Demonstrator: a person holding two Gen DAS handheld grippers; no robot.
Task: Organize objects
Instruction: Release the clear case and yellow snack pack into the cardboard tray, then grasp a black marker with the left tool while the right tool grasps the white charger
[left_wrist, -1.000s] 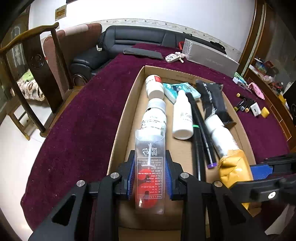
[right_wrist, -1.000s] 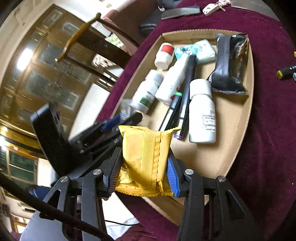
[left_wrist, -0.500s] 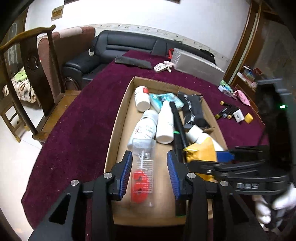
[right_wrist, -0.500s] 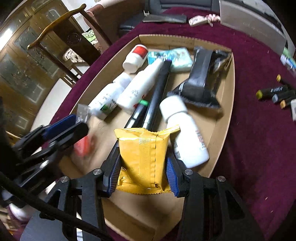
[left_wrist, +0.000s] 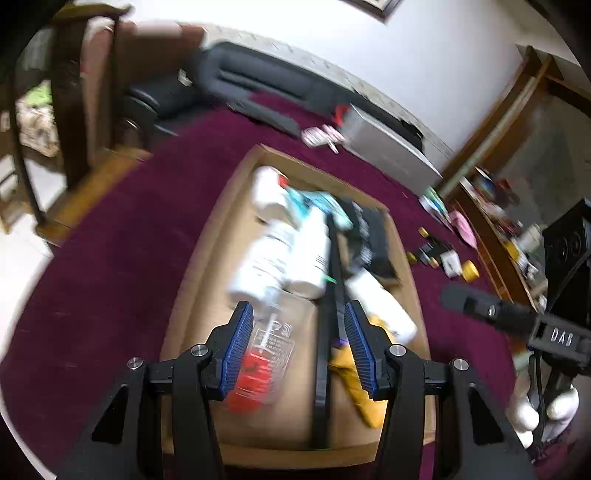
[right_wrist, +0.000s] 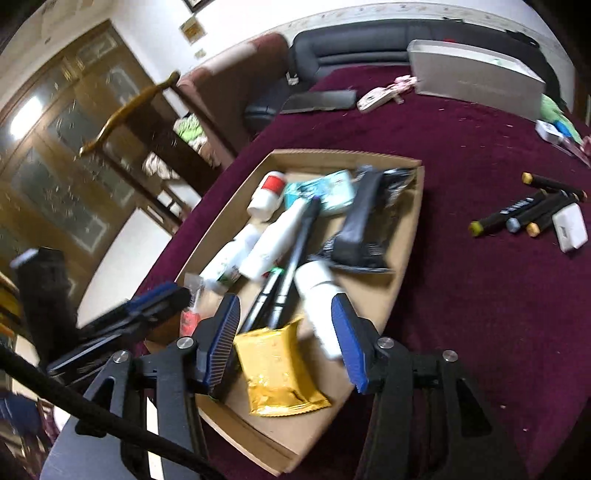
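Both packets now lie in the cardboard tray (right_wrist: 410, 236), which sits mid-frame on the maroon tablecloth (right_wrist: 480, 295) so loose items gather in one place. The left gripper (left_wrist: 297, 349) has just been opening; its blue pads stand clear of the clear sachet with red contents (left_wrist: 264, 363), which seems, through the blur, to rest on the tray floor at lower centre. The right gripper (right_wrist: 284, 343), also just opening, no longer presses the yellow packet (right_wrist: 279, 373), dropped near the tray's lower edge beside the white bottle (right_wrist: 317, 291). Markers (right_wrist: 524, 210) wait at right, outside the tray.
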